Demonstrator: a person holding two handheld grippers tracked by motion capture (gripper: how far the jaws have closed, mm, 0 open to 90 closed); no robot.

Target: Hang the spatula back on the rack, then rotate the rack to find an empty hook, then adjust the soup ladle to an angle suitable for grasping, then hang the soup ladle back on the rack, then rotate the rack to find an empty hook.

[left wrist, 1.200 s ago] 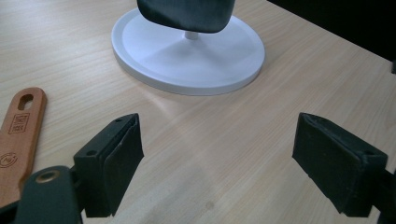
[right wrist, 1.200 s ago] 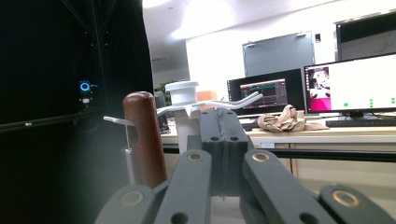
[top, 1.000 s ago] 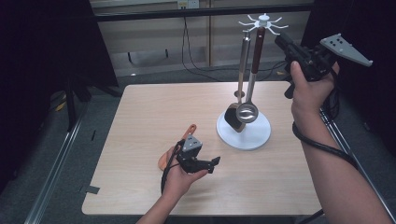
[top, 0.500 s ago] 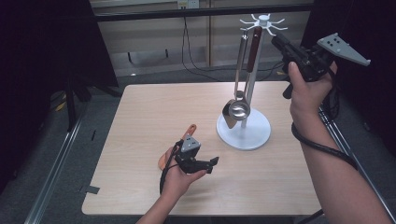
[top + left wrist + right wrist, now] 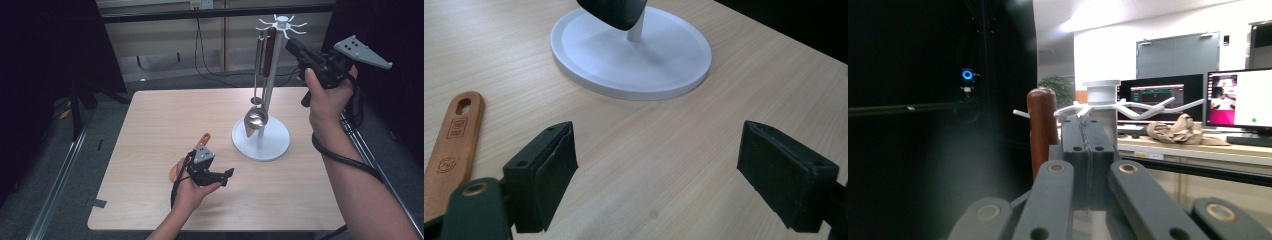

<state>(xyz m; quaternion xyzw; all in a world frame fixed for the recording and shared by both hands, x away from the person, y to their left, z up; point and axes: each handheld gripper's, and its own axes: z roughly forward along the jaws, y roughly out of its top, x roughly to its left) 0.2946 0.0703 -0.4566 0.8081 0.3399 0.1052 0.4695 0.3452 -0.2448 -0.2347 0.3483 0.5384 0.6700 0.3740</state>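
A white utensil stand [image 5: 260,144] rises from the right half of the table, its hook crown [image 5: 282,22] at the top. From it hang a steel ladle [image 5: 255,120] and a utensil with a brown wooden handle [image 5: 270,46]. My right gripper [image 5: 291,45] is held high beside the crown, jaws shut with nothing between them. In the right gripper view the gripper [image 5: 1089,131] points at the crown [image 5: 1103,102], with the brown handle [image 5: 1042,125] just to its left. My left gripper [image 5: 223,175] rests low over the table, open. An orange-brown handled tool [image 5: 455,135] lies beside it.
The stand's round base [image 5: 631,50] lies ahead of the open left gripper [image 5: 659,175], and the ladle's bowl [image 5: 614,11] hangs above it. Bare wooden tabletop [image 5: 165,115] spreads to the left and back. Dark curtains and a rail surround the table.
My right gripper has edged left toward the top of the stand. The ladle has swung slightly on its hook. The left gripper has barely moved.
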